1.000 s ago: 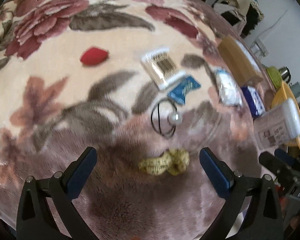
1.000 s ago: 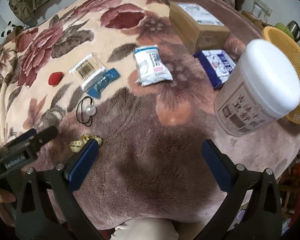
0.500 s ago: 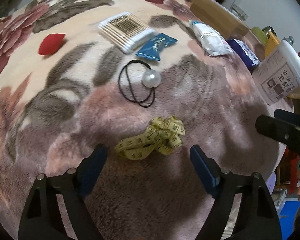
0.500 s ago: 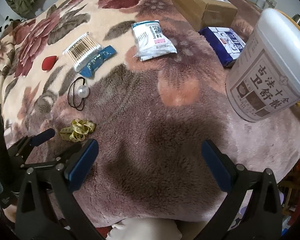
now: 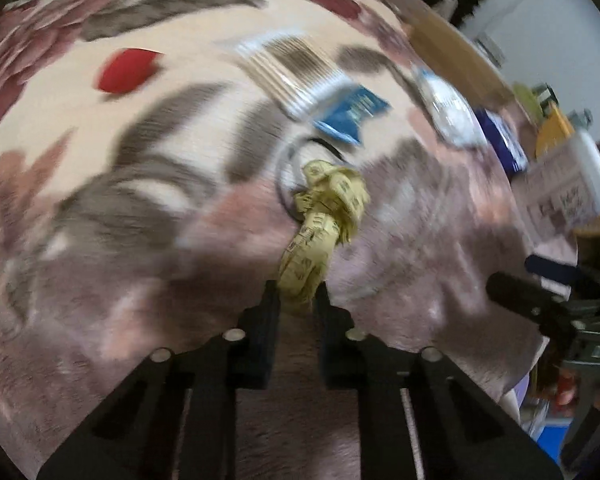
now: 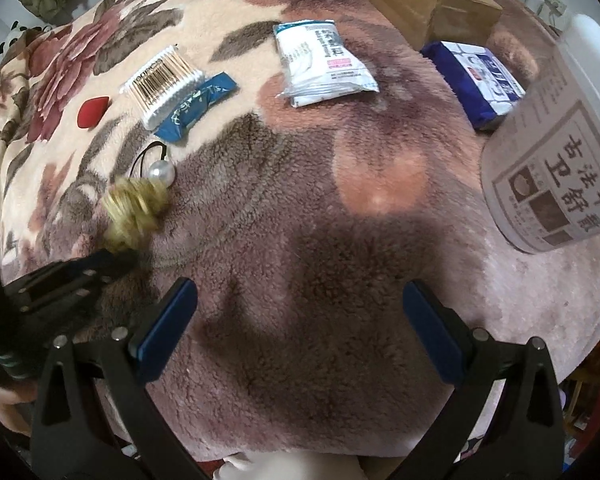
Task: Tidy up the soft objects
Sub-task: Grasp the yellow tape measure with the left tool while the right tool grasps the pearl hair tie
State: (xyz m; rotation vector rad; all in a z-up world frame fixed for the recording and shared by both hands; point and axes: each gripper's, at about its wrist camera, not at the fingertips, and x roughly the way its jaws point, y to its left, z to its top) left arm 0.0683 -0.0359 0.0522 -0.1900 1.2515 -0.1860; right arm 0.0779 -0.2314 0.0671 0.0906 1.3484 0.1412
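The left gripper (image 5: 298,300) has its black fingers pinched on the near end of the bunched yellow cloth measuring tape (image 5: 326,220), which hangs forward of the jaws, seemingly lifted above the plush floral fleece blanket (image 5: 100,184) near its left front part, with the black elastic hair tie with a white pearl bead (image 6: 160,170) just beyond it. To carry this well, I judge the grip should stay firm and low on the bundle, since the tape is limp, loosely knotted and could unwind or slip from a narrow pinch; a smooth, unhurried carry toward wherever soft items are gathered seems wise, as blur in the left wrist view hints at quick motion. The right gripper (image 6: 298,330) hovers over bare blanket with its blue-padded fingers spread wide, holding nothing. Farther off lie a red teardrop makeup sponge (image 6: 94,111), a clear crinkly pack of cotton swabs (image 6: 162,84), a glossy blue sachet (image 6: 196,104), a white soft plastic pouch (image 6: 324,64) and, far right, a rigid white labelled tub (image 6: 560,152).
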